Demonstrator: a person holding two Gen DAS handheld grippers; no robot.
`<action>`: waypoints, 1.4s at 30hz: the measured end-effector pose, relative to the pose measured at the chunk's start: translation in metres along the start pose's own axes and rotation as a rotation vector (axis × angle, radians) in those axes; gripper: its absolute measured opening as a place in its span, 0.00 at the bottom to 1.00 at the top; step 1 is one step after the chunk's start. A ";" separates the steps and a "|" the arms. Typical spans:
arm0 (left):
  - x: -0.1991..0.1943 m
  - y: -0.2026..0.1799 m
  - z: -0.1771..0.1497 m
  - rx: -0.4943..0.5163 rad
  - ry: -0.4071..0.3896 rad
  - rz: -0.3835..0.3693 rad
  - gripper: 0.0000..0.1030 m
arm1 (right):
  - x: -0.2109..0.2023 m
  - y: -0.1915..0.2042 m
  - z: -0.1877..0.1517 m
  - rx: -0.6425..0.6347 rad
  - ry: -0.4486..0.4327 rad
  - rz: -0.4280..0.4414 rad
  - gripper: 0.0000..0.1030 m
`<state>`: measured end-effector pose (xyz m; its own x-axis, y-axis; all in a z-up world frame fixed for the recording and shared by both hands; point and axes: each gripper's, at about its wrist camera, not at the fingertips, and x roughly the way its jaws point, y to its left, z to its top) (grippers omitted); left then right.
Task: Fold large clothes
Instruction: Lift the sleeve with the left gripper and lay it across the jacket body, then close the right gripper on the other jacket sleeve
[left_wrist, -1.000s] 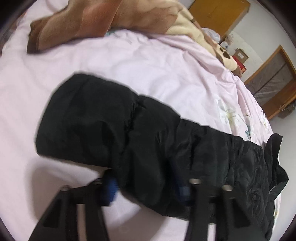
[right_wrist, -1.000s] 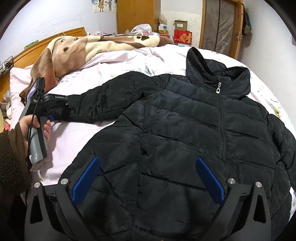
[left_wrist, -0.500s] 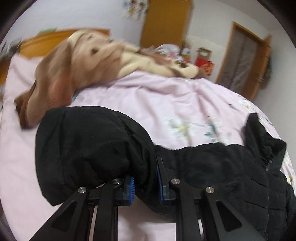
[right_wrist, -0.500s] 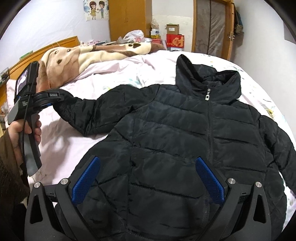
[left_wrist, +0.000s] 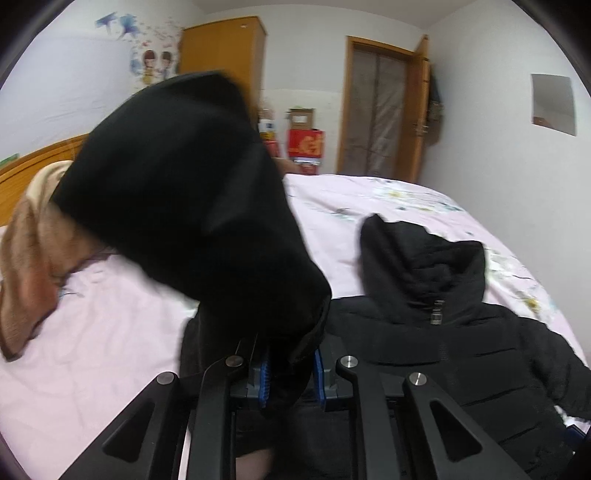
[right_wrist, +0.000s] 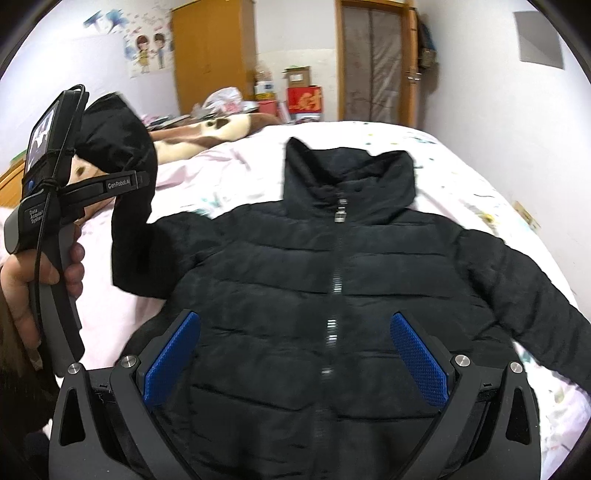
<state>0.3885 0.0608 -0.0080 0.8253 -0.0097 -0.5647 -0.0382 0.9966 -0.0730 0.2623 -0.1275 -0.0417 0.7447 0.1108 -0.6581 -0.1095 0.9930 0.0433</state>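
A black puffer jacket (right_wrist: 332, 280) lies front-up on the pink bed, zipper closed, collar (left_wrist: 424, 258) toward the far side. My left gripper (left_wrist: 291, 373) is shut on the jacket's sleeve (left_wrist: 184, 206), which it holds lifted off the bed; the cuff end rears up and fills the left wrist view. In the right wrist view that left gripper (right_wrist: 142, 181), held by a hand, carries the sleeve (right_wrist: 122, 147) raised at the left. My right gripper (right_wrist: 295, 354) is open above the jacket's lower front, nothing between its blue pads (right_wrist: 173, 354).
A tan and brown blanket (left_wrist: 33, 258) lies bunched at the head of the bed (left_wrist: 110, 332). Behind the bed stand a wooden wardrobe (right_wrist: 210, 55), stacked boxes (right_wrist: 303, 96) and a door (right_wrist: 373, 59). The jacket's other sleeve (right_wrist: 535, 295) stretches toward the bed's right edge.
The left gripper closed on the sleeve, then lifted it off the bed and rolled upright, swinging it toward the jacket's body. The right gripper rose a little and stayed open.
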 end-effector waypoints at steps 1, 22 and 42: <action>0.001 -0.012 -0.002 0.007 0.004 -0.016 0.17 | -0.001 -0.007 0.001 0.010 -0.003 -0.012 0.99; 0.065 -0.154 -0.072 0.100 0.231 -0.271 0.18 | 0.003 -0.124 -0.021 0.179 0.042 -0.193 0.99; 0.034 -0.025 -0.050 0.044 0.223 -0.151 0.83 | 0.162 -0.118 0.034 0.177 0.228 -0.042 0.95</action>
<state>0.3889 0.0315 -0.0666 0.6754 -0.1711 -0.7174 0.1044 0.9851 -0.1366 0.4184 -0.2259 -0.1277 0.5764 0.0774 -0.8135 0.0500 0.9903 0.1296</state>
